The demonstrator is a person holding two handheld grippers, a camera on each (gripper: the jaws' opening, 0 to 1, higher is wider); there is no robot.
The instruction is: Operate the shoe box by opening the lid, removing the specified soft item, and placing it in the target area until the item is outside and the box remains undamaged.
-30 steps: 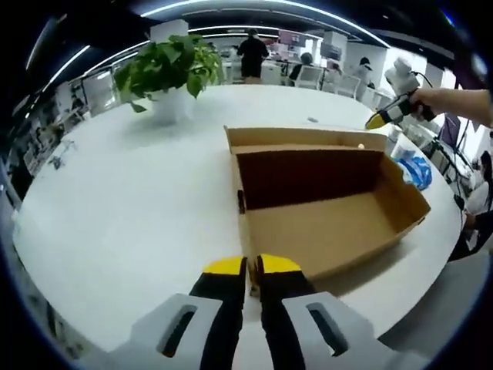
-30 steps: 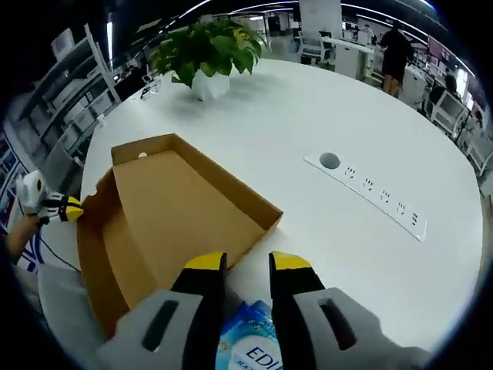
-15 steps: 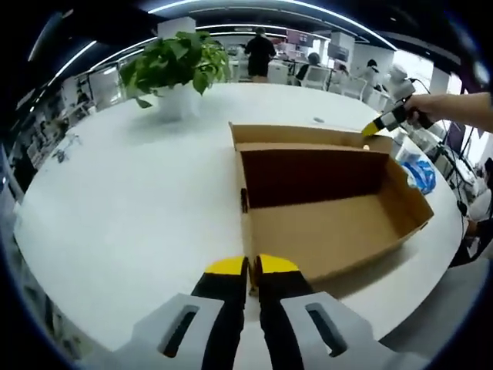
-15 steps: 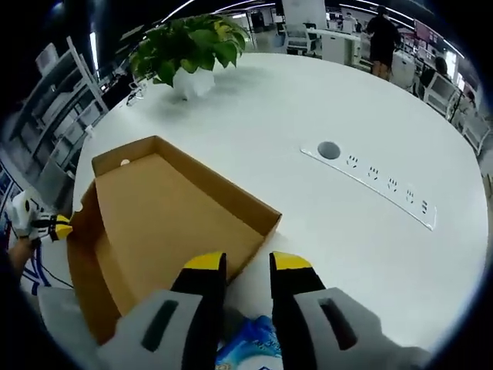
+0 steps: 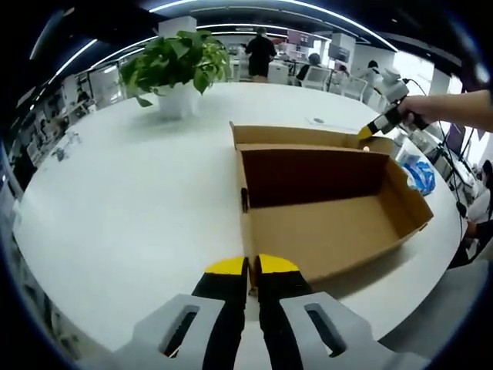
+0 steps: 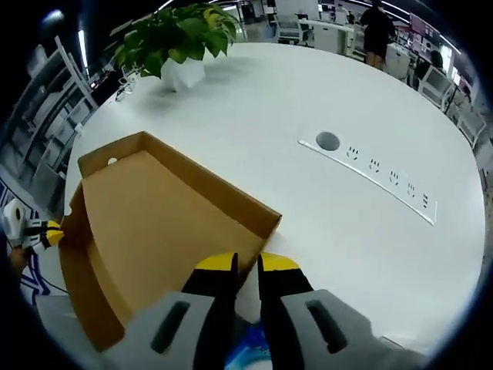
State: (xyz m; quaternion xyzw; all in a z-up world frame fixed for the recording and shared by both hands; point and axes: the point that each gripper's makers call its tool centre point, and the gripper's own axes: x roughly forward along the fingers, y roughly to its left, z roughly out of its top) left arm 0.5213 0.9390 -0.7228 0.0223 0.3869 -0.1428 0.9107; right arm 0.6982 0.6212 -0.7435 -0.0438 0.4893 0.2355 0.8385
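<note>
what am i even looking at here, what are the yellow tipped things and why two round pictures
Those are two handheld grippers, each carrying a fisheye camera, hence two round pictures. In the left gripper view, the left gripper is closed on the near wall of an open cardboard shoe box, empty as far as it shows, on a white table. The right gripper, nearly closed, looks across the box from the opposite side; a blue packet lies beside the box. A potted plant stands further back.

Shoe box (image 5: 323, 208) plain brown cardboard, matt, raw corrugated edges. Table (image 5: 131, 193) smooth white, slight sheen. Gripper jaws matt black with yellow tips, grey plastic bodies. Blue soft item (image 5: 417, 171) in glossy plastic wrap. Plant pot (image 6: 183, 72) smooth white.
</note>
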